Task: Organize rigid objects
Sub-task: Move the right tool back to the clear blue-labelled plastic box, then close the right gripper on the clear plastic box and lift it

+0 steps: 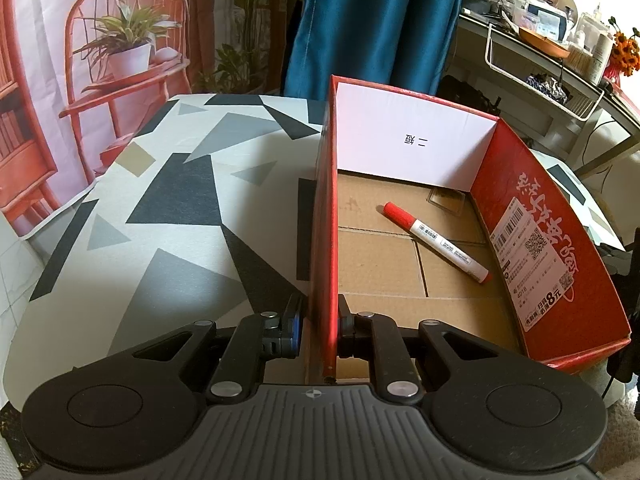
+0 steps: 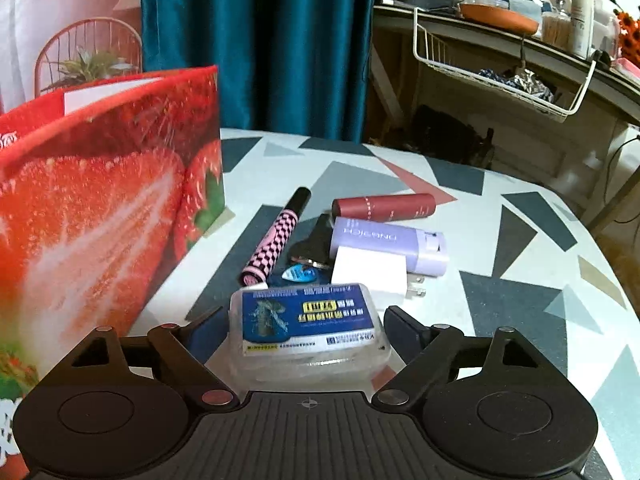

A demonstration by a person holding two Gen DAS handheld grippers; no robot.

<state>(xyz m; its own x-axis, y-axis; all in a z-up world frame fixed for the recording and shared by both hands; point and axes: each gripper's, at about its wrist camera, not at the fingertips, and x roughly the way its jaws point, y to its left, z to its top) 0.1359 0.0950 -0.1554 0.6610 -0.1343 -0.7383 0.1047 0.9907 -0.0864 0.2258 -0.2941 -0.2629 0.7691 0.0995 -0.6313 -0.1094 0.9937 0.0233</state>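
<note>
Right wrist view shows the right gripper (image 2: 308, 326) spread around the clear case (image 2: 308, 328) at lower centre, so close squarely on its sides, while the left gripper (image 1: 320, 322) pinches the box (image 1: 326, 216) wall.

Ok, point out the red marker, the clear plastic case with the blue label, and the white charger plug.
Red marker (image 1: 436, 242), left wrist view, white barrel.
Clear plastic case (image 2: 306, 318), right wrist view, blue label.
White charger plug (image 2: 370, 272), right wrist view, top face.
</note>
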